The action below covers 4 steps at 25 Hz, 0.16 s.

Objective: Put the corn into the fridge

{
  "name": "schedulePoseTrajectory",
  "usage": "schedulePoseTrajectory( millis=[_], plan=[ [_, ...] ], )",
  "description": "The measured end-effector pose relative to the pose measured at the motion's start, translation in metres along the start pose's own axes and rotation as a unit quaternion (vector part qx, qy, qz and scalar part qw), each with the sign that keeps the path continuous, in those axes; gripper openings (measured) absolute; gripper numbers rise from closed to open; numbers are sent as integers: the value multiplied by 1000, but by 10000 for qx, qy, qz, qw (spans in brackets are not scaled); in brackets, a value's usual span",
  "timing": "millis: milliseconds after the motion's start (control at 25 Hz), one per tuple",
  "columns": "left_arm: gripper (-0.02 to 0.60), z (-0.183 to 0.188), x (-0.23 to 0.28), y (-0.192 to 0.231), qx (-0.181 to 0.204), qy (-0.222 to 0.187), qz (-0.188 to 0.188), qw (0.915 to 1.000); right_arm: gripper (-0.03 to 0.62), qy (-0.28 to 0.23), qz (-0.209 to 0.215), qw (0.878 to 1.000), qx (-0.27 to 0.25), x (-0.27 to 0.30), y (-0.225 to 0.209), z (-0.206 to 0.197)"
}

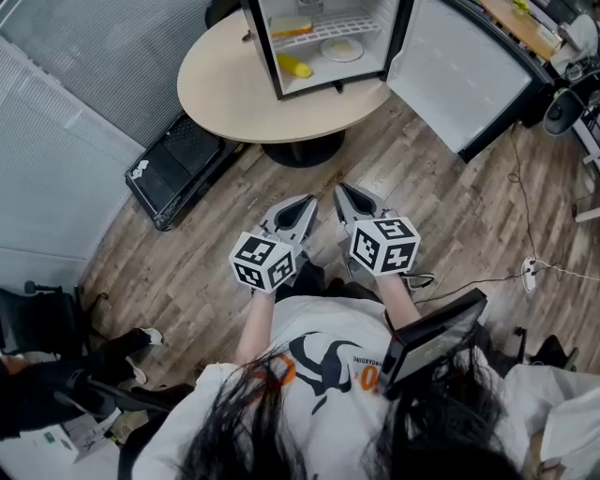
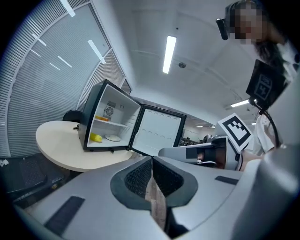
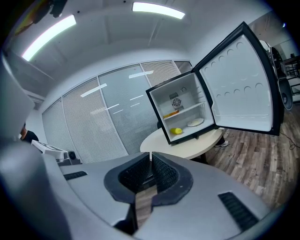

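A yellow corn cob point(image 1: 293, 66) lies on the bottom floor of the small black fridge point(image 1: 264, 56), beside a white plate point(image 1: 342, 49). The fridge stands on a round beige table point(image 1: 234, 94) with its door point(image 1: 464, 70) swung wide to the right. Both grippers hang over the wooden floor, well short of the table. My left gripper point(image 1: 308, 201) is shut with nothing in it; its own view shows the tips point(image 2: 152, 161) meeting and the corn point(image 2: 96, 138) far off. My right gripper point(image 1: 339, 189) is shut and empty too point(image 3: 150, 157), pointing toward the corn point(image 3: 176, 131).
A black case point(image 1: 178, 169) lies on the floor left of the table's base point(image 1: 302, 150). Cables and a power strip point(image 1: 531, 272) run across the floor at right. A dark chair point(image 1: 37, 319) stands at the left edge. A tray with food point(image 1: 292, 26) rests on the fridge's upper shelf.
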<state>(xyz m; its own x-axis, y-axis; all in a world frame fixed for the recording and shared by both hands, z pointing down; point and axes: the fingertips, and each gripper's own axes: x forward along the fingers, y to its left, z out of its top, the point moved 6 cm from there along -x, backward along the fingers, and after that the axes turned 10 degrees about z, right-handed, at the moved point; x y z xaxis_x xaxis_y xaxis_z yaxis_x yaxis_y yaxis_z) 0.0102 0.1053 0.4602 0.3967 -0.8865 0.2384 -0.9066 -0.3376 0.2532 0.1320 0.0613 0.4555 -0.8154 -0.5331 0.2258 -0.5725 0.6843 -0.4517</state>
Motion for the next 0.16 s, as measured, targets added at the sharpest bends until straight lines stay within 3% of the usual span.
schedulePoseTrajectory(
  millis=[160],
  plan=[
    [15, -1, -5, -6, 7, -62, 61, 10000, 28, 5, 44, 10000, -53, -5, 1, 0]
  ],
)
